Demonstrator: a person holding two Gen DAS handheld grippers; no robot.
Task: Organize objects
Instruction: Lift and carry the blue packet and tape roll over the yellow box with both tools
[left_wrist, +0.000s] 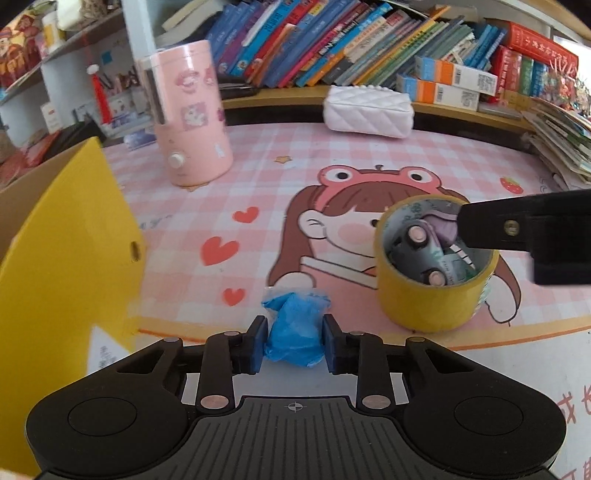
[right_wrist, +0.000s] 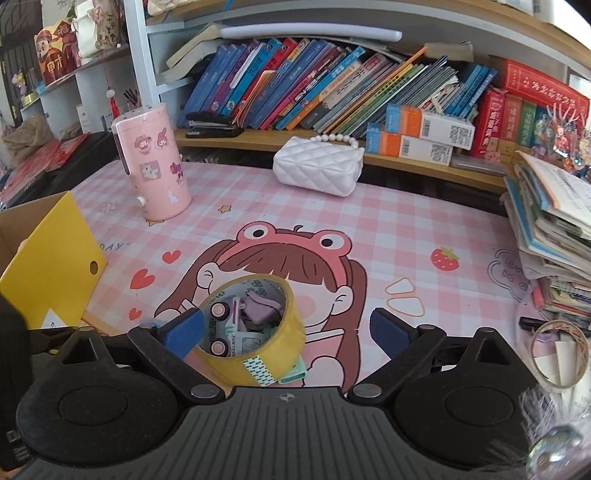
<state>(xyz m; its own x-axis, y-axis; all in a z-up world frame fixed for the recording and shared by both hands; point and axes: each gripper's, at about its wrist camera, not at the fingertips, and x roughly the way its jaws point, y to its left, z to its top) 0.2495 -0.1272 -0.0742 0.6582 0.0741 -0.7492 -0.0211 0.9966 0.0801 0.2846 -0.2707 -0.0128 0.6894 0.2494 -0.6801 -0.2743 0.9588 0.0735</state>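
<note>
Left wrist view: my left gripper (left_wrist: 294, 338) is closed on a crumpled blue plastic wad (left_wrist: 293, 328), pinched between both blue pads just above the near edge of the pink checked desk mat (left_wrist: 258, 162). To its right stands a yellow tape roll (left_wrist: 432, 295) on end, with a grey toy car (left_wrist: 419, 251) and a purple item (left_wrist: 441, 225) inside its core. One black finger of my right gripper (left_wrist: 491, 225) reaches over the roll's rim from the right. A yellow cardboard box (left_wrist: 55, 258) fills the left edge.

Right wrist view: my right gripper (right_wrist: 286, 328) stands open, its pads spread wide; the left pad (right_wrist: 184, 330) lies against the tape roll (right_wrist: 255, 354), the right pad well apart from it. Only this view shows the car (right_wrist: 229, 328) side-on, with lettering that seems to read "FUN TRUE", and a mint-green object (right_wrist: 293, 373) under the roll. It also shows a clear tape ring (right_wrist: 559, 354) at the right and the word "DAY" (right_wrist: 114, 246) printed on the mat (right_wrist: 406, 229). The blue wad is out of this view.

Both views: a pink stickered canister (right_wrist: 155, 166), a white quilted purse (right_wrist: 317, 168) and shelved books (right_wrist: 314, 85) at the rear.
</note>
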